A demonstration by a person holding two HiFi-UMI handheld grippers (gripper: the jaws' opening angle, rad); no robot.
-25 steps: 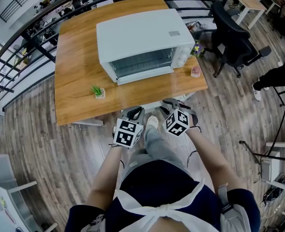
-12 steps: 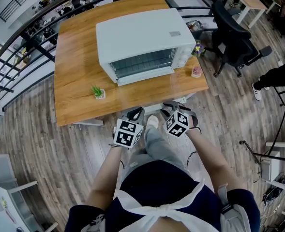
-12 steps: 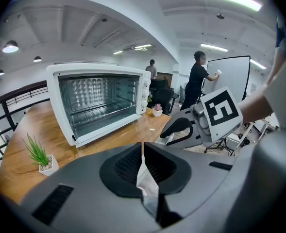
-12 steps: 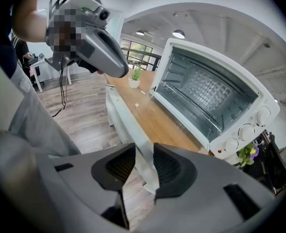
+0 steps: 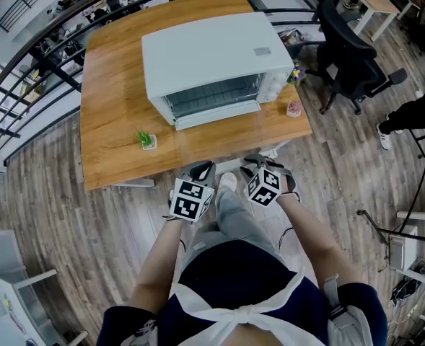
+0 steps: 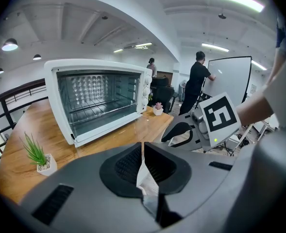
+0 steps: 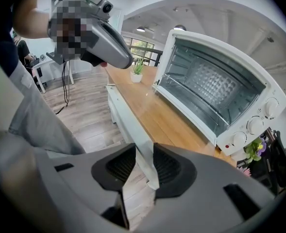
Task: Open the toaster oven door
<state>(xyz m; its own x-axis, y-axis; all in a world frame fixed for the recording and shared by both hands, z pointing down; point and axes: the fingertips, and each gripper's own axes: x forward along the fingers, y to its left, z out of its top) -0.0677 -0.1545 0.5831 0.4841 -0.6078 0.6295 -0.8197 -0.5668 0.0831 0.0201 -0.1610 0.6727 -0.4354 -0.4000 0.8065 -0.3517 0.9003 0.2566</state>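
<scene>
The white toaster oven point(image 5: 212, 56) stands on the wooden table point(image 5: 111, 99), its front facing me. A wire rack shows inside it in the left gripper view point(image 6: 99, 101) and the right gripper view point(image 7: 215, 96). I cannot tell whether glass covers the front. Both grippers hang near my legs, off the table's near edge and well short of the oven. My left gripper point(image 5: 203, 170) point(image 6: 143, 152) is shut with nothing in it. My right gripper point(image 5: 259, 158) point(image 7: 143, 159) is open and holds nothing; the table edge shows through the gap between its pads.
A small green plant point(image 5: 146, 138) sits at the table's near left. A pink flower pot point(image 5: 293, 107) stands right of the oven. A black office chair point(image 5: 349, 56) and a seated person point(image 5: 414, 114) are to the right. A dark railing point(image 5: 24, 71) curves behind.
</scene>
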